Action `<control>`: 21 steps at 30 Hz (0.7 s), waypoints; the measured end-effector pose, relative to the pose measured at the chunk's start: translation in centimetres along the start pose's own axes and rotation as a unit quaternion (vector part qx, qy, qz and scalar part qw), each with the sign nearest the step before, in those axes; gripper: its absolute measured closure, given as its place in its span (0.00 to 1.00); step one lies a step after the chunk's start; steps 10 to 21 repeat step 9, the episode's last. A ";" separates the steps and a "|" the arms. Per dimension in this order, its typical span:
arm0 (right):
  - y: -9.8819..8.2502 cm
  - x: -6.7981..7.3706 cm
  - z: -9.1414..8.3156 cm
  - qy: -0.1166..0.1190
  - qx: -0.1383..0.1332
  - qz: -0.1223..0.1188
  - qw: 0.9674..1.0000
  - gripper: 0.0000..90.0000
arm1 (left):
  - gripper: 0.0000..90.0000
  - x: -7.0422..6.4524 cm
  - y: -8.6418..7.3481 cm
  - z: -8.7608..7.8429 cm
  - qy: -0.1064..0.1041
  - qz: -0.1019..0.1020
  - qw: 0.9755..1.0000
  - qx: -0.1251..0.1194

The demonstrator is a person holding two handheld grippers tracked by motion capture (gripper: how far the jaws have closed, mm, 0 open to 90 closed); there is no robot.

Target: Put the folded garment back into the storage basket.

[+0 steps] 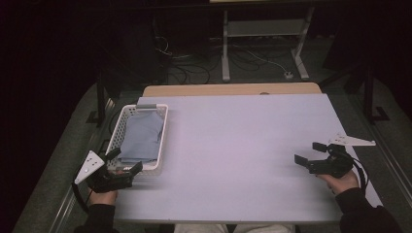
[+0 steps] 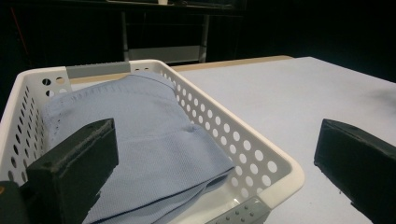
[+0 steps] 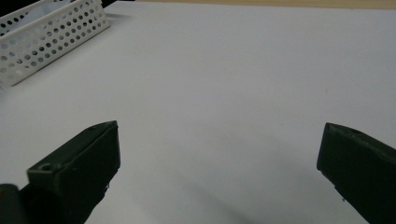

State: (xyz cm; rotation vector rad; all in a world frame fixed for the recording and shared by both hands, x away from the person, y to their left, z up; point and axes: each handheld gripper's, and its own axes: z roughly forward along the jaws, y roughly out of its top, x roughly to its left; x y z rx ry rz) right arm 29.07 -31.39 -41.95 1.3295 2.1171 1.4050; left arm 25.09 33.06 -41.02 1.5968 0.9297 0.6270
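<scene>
A white perforated basket (image 1: 123, 116) stands at the table's left edge with a folded blue cloth (image 1: 142, 137) lying inside it. My left gripper (image 1: 125, 160) hovers open at the basket's near end, its jaws spread wide and empty. In the left gripper view the blue cloth (image 2: 140, 140) fills the basket (image 2: 261, 163), and one jaw stands over the cloth, the other outside the rim over the table. My right gripper (image 1: 307, 152) is open near the table's right edge, held by a hand, with bare tabletop between its jaws (image 3: 219, 154).
The pale lavender tabletop (image 1: 233, 145) stretches between the two grippers. A wooden strip (image 1: 233, 89) runs along the far edge. Beyond it stand a white desk frame (image 1: 265, 39) and cables on the dark floor. The basket (image 3: 51, 37) appears far left in the right gripper view.
</scene>
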 end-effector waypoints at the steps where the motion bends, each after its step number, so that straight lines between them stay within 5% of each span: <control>1: -0.2 -0.1 -0.1 -0.002 0.001 0.001 1.000 0.00 | 0.00 0.0 0.0 0.0 0.000 0.000 1.000 0.000; 21: -1.4 -0.3 -0.5 -0.012 0.017 0.002 1.000 0.00 | 0.00 0.0 0.0 0.0 0.000 0.001 1.000 0.000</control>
